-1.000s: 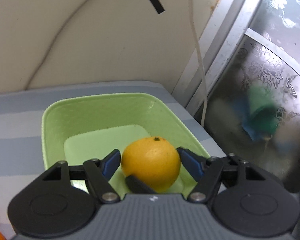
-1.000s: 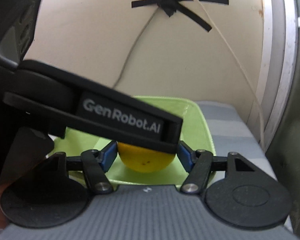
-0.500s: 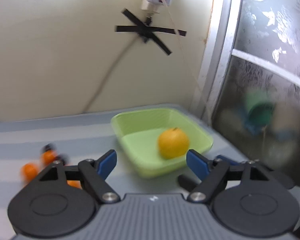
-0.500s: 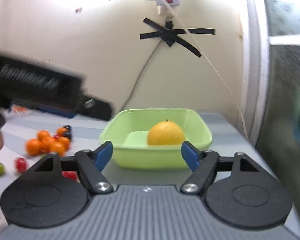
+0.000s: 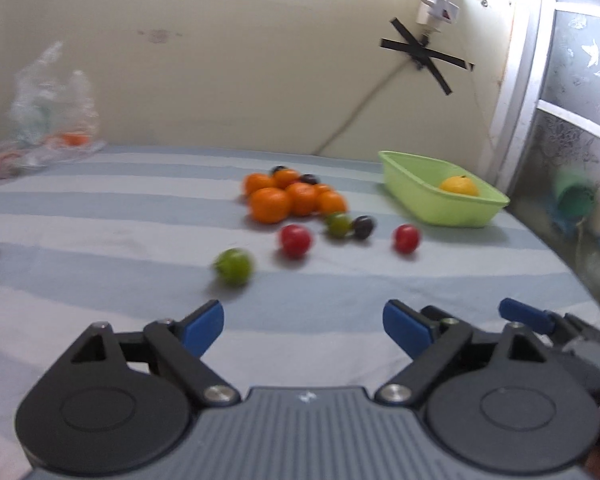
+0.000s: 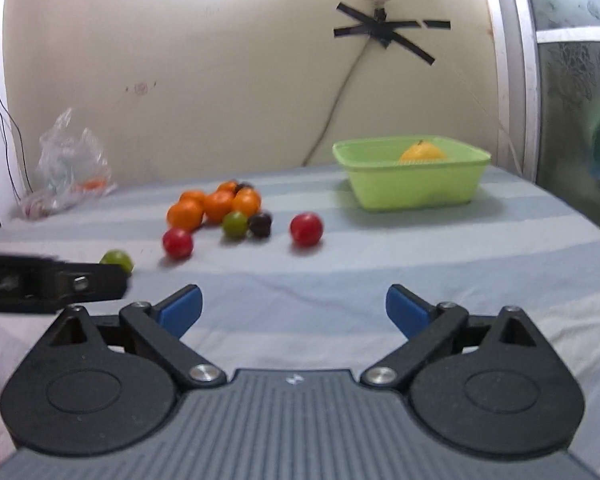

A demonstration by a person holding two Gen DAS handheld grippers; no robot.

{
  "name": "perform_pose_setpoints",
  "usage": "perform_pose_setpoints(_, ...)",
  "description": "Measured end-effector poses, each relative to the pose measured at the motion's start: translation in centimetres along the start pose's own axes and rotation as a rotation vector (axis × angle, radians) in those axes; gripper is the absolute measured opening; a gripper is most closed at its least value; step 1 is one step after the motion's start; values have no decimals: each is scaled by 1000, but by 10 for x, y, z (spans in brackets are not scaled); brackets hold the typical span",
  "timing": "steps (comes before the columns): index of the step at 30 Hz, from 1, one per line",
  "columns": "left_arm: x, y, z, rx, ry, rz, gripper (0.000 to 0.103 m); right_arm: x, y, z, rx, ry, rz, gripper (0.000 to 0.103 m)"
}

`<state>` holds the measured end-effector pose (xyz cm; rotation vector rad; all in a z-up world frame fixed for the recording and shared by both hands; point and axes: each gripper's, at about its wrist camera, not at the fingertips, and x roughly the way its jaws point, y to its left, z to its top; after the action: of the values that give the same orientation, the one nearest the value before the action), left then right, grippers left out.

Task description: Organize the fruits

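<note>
A green tub (image 6: 414, 184) sits at the far right of a blue-and-white striped cloth (image 6: 360, 272), close to the cream wall (image 6: 220, 80), with a single yellow-orange citrus (image 6: 422, 152) inside it, its top showing above the rim and a small stem nub on its crown. To the left of the tub, well apart from it, a heap of bright tangerines (image 6: 214, 206) lies packed together, a dark fruit (image 6: 242, 188) tucked at the back of the heap. Around the heap's near side small round fruits are scattered: a green one (image 6: 235, 224) touching a dark one (image 6: 260, 224), two red ones (image 6: 177, 243) (image 6: 306, 229) apart on either side, and a second green one (image 6: 117, 259) nearest the left gripper (image 5: 303, 322). That gripper's jaws are opening, with nothing between them and only cloth below. The right gripper (image 6: 294, 310) is likewise opening, its blue pads (image 6: 404, 312) spread wide and empty. A crumpled clear bag (image 6: 66, 164) lies at the far left by the wall, and black tape (image 6: 384, 34) pins a cable to the wall above the tub. Edges of the fruit are softened by blur.
</note>
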<state>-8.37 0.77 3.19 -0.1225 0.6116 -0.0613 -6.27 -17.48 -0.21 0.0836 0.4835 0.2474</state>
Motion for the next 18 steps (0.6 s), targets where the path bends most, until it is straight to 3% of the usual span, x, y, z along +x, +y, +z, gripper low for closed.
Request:
perform_pose_setpoints(3, -6, 15, -10, -25, -3, 41, 94, 4, -1, -9, 32, 80, 10, 100)
perform_pose_setpoints(7, 8, 38, -17, -124, 91, 40, 96, 3, 2, -9, 38, 81, -3, 100)
perform_pose_setpoints(12, 9, 35, -22, -95, 81, 37, 103, 6, 4, -11, 28, 82, -17, 101)
perform_pose_setpoints(18, 3, 47, -26, -171, 46, -23, 103, 9, -1, -9, 56, 79, 11, 103)
